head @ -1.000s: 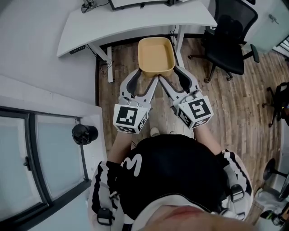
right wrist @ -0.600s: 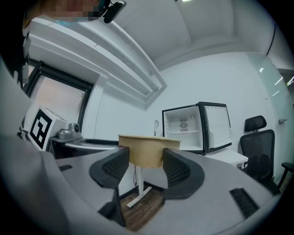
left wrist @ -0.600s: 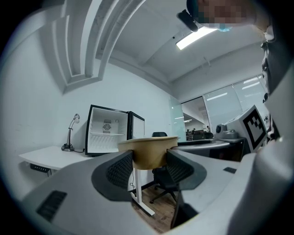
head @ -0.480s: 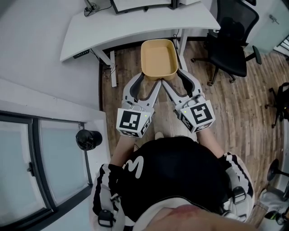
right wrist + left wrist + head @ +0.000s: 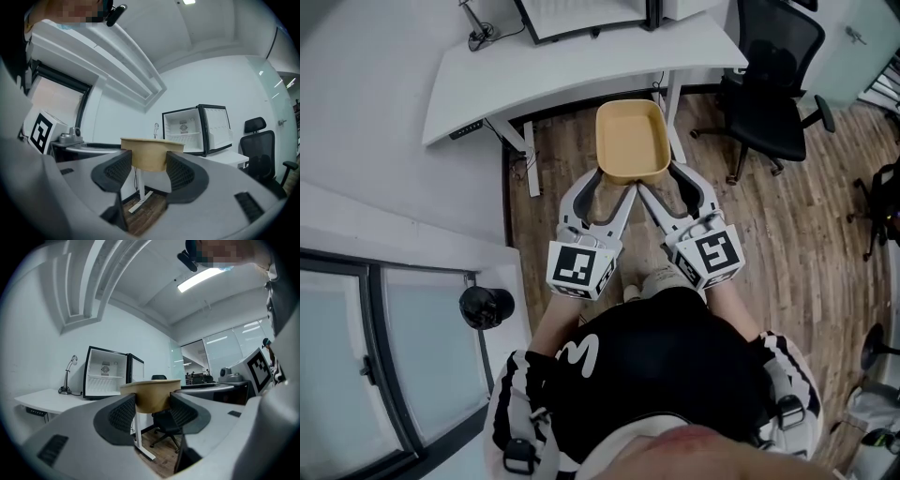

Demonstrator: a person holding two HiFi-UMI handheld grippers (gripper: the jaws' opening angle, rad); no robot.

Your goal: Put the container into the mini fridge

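clamping the container's (image 5: pixel 630 141) near corners, the left gripper (image 5: pixel 609 176) and right gripper (image 5: pixel 659 176) hold it level, off the desk's (image 5: pixel 581 67) near edge, likely for a steady carry into the open fridge (image 5: pixel 107 372).

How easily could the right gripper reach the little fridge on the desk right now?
Probably yes, with a step forward: the right gripper, shut on the tan container, faces the mini fridge on the desk, door open, nothing visible between.
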